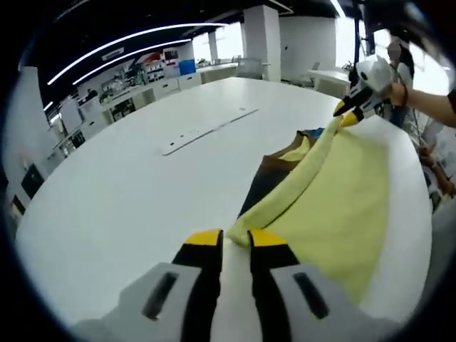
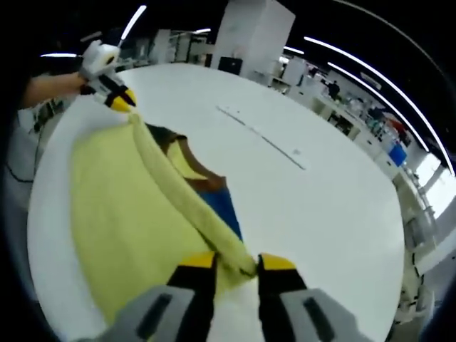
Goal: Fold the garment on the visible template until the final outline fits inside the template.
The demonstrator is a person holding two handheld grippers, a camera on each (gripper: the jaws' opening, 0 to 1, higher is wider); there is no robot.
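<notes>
one yellow garment (image 1: 335,199), one dark template (image 1: 265,184), two tools, one white table (image 1: 128,178)

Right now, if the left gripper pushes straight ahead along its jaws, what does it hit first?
The yellow garment: its folded edge sits at the left gripper jaw tips already. Beyond lies the dark template, depth unclear.

Lab: white benches (image 1: 153,89), equipment shelves (image 2: 370,121)
</notes>
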